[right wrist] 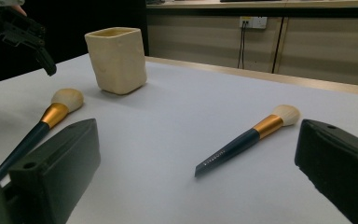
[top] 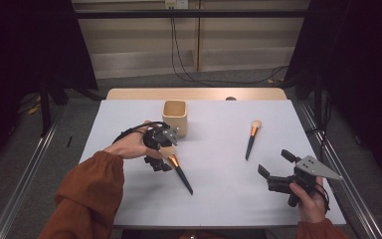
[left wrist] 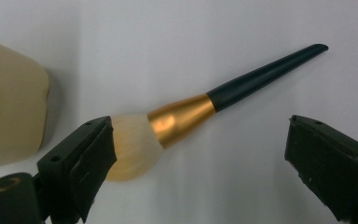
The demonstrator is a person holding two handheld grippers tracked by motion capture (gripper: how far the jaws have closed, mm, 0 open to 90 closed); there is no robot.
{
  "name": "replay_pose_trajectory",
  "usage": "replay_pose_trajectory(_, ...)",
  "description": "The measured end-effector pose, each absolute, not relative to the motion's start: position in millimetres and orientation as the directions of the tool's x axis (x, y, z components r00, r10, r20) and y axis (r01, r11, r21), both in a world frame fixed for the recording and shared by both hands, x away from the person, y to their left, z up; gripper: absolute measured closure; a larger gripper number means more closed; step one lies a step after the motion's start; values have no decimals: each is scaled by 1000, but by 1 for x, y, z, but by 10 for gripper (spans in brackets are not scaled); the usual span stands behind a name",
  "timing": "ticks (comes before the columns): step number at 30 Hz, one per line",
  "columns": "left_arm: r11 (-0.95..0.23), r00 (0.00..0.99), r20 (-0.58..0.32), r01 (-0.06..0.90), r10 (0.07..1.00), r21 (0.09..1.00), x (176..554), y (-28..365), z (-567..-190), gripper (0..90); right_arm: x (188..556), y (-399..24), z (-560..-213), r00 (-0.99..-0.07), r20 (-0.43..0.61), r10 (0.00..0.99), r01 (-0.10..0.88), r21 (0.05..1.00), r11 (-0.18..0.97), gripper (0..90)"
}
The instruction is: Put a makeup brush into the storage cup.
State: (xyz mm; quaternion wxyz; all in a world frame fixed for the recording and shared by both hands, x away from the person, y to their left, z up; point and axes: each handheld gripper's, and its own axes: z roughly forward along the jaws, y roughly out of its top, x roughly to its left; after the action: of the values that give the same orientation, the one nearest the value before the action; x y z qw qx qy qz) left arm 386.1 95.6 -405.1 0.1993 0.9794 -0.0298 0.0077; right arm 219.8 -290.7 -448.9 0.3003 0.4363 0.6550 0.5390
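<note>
Two makeup brushes with pale bristles, gold ferrules and dark handles lie on the white table [top: 214, 199]. The left brush [top: 179, 172] lies flat beneath my left gripper [top: 163, 151]. Its jaws stand open on either side of that brush [left wrist: 182, 119], one jaw beside the bristle head, neither jaw gripping it. A beige square cup [top: 174, 117] stands upright just behind. The second brush [top: 251, 138] lies right of centre. My right gripper [top: 276, 163] hovers open near the front right, pointing at that brush [right wrist: 247, 140] with nothing between its jaws.
The cup [right wrist: 116, 58] and the left brush [right wrist: 42, 126] appear far left in the right gripper view, with the left gripper [right wrist: 18, 32] raised above them. The wooden back edge [top: 196, 93] of the table lies beyond the cup. Metal rails run along both sides.
</note>
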Motion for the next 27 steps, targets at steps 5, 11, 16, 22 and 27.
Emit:
replay_pose_trajectory(5,-914,997,21,-79,-77,397,390,92,-410,78,220,-291,-449,-441,75,894,248,968,41,0)
replay_pose_trajectory(11,-907,994,27,-110,-108,406,394,87,-415,83,220,-291,-449,-442,75,894,249,968,42,0)
replay_pose_trajectory(16,-906,990,14,-136,-143,400,395,82,-421,83,220,-291,-449,-444,74,893,248,968,43,0)
replay_pose_trajectory(22,-908,984,-2,-163,-177,387,396,76,-425,108,220,-291,-449,-445,73,892,249,967,45,0)
replay_pose_trajectory(27,-916,981,7,-182,-192,359,395,73,-429,123,221,-291,-450,-446,73,892,250,967,46,0)
